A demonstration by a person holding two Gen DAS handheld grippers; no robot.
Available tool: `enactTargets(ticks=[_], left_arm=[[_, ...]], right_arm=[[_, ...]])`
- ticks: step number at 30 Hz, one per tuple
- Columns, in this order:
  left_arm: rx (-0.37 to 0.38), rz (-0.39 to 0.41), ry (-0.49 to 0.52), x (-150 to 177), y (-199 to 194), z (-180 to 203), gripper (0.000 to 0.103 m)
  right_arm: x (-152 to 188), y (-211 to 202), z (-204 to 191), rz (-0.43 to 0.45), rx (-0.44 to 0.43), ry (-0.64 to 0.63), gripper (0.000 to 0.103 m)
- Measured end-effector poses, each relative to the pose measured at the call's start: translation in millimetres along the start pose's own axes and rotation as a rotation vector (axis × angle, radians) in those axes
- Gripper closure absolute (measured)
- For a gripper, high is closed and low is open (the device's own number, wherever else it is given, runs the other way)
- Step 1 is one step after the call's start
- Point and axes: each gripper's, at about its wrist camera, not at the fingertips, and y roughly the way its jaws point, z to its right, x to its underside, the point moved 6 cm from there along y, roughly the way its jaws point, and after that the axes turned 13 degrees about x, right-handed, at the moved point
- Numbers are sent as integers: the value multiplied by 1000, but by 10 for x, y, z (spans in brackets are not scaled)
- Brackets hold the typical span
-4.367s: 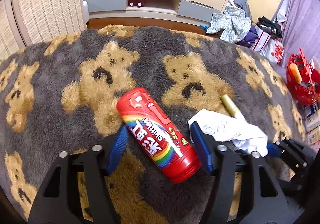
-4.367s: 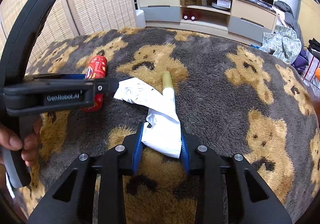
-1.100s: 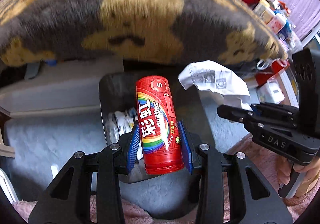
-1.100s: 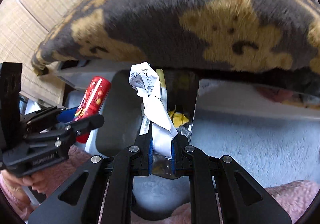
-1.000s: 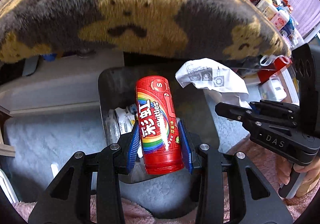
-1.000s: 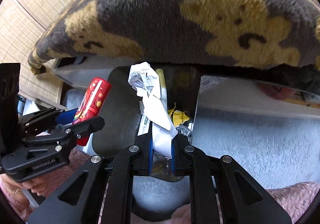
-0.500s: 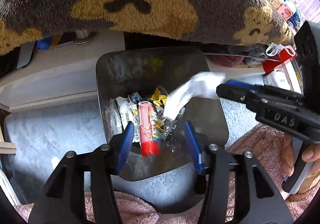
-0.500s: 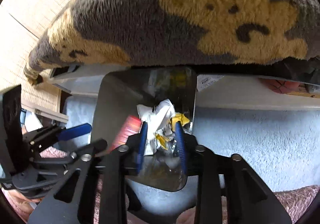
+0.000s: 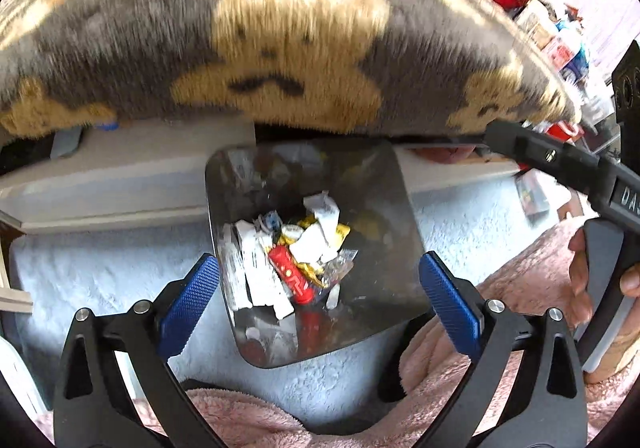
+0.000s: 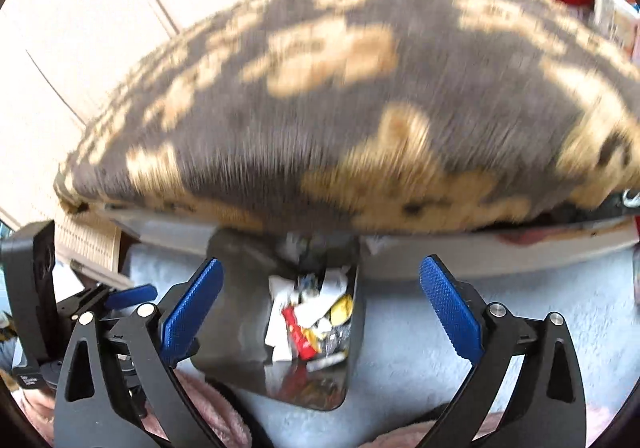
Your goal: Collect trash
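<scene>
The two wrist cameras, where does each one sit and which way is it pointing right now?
Left wrist: on the left gripper, facing down into the metal trash bin beneath the bear-print blanket; shows its own open jaws, plus the right gripper and the hand holding it.
Right wrist: on the right gripper, tilted higher, taking in more blanket above the bin; shows its open jaws and the left gripper at left.
Shared: the bin holding the red candy tube and crumpled white paper.

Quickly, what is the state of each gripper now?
Left gripper: open, holding nothing.
Right gripper: open, holding nothing.
</scene>
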Motion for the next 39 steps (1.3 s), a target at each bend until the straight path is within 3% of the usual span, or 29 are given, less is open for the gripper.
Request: enactTargets(ticks=[7, 11, 17, 23, 27, 29, 33, 39], left_arm=[[-73, 184, 93, -524, -600, 189, 8], [-108, 302, 156, -832, -946, 342, 8], [-155, 443, 242, -1104, -1331, 608, 8], [-176, 546, 216, -1195, -1665, 758, 8], [-222, 596, 255, -1163, -1886, 915, 8], [-259, 622, 263, -1148, -1987, 984, 8], [-239, 669, 233, -1121, -2157, 1032, 8], [-327, 685, 177, -1115, -2189, 912, 8]], right_arm=[[-526, -452, 88, 175, 22, 9, 3], [-737, -774, 40, 327, 96, -29, 3], [-928, -1222, 28, 476, 188, -12, 3], [-1027, -1605, 59, 520, 258, 1, 3], [-1046, -1774, 89, 529, 373, -44, 3], [-1049, -1913, 136, 543, 366, 4, 3], [-1030, -2072, 146, 545, 363, 38, 3], [-990, -2131, 86, 578, 326, 63, 3]])
